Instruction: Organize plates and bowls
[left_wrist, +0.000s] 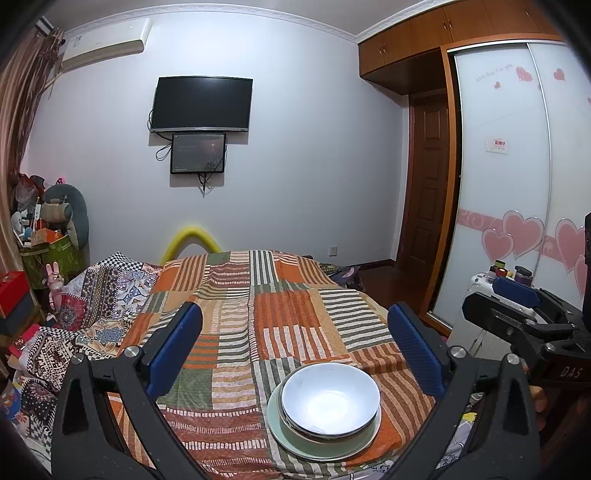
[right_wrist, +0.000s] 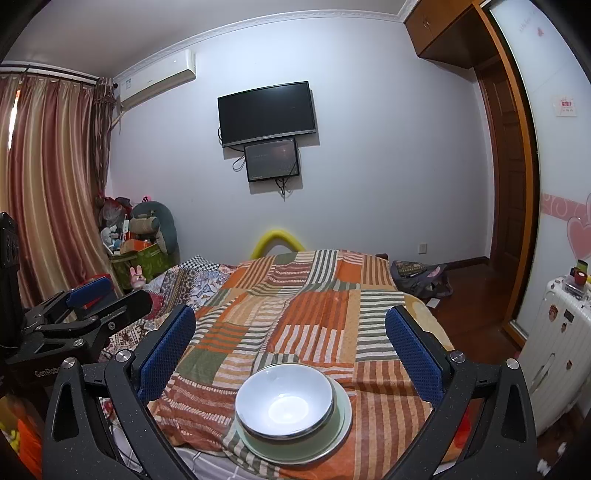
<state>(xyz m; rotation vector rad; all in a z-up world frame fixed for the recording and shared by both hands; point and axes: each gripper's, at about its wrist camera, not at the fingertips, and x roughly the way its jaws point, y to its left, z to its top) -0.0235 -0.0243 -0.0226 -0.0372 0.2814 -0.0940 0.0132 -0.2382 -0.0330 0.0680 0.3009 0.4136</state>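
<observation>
Your two wrist cameras both look forward, from close above the near edge of the bed with the orange striped patchwork cover (left_wrist: 280, 317) (right_wrist: 317, 314). Both views share the bed and the white back wall with the black television (left_wrist: 202, 104) (right_wrist: 266, 112).

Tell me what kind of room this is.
A bedroom, most likely: a bed under a striped patchwork cover, a wall-mounted TV, and a sliding-door wardrobe. The stacked bowl and plate sit on the bed.

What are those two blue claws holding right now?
Nothing. The left gripper and right gripper are both open and empty, above the bowl, which sits untouched on the plate.
</observation>
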